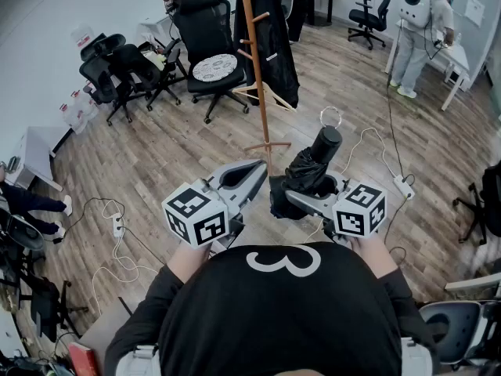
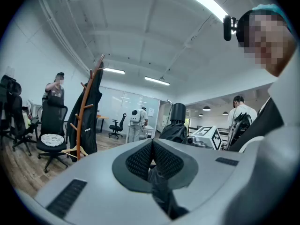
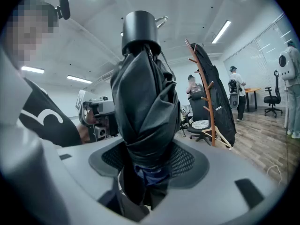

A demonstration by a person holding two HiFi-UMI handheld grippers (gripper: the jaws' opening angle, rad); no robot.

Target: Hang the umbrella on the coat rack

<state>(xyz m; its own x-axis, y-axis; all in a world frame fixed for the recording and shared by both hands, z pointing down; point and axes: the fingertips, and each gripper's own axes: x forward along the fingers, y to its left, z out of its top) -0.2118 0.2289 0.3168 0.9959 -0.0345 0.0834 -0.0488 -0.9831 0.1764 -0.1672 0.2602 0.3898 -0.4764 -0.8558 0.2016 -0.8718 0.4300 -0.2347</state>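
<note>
A folded black umbrella (image 1: 309, 167) stands upright between the pads of my right gripper (image 1: 309, 188), which is shut on its bundled fabric. The black handle (image 1: 326, 141) with a silver ring (image 1: 331, 117) points up and away from me. In the right gripper view the umbrella (image 3: 143, 102) fills the middle, above my right gripper (image 3: 147, 159). My left gripper (image 1: 262, 166) sits just left of the umbrella with its jaws together (image 2: 152, 146). A dark strip shows in the gap behind its pads; what it is I cannot tell. The wooden coat rack (image 1: 254, 53) stands ahead with a black coat (image 1: 274, 45) on it.
Black office chairs (image 1: 210, 57) stand left of the rack, with more (image 1: 117, 73) along the wall. A person in white (image 1: 419, 34) stands at the far right by a table (image 1: 458, 57). Cables and a power strip (image 1: 404, 186) lie on the wooden floor, with another strip (image 1: 117, 225) at the left.
</note>
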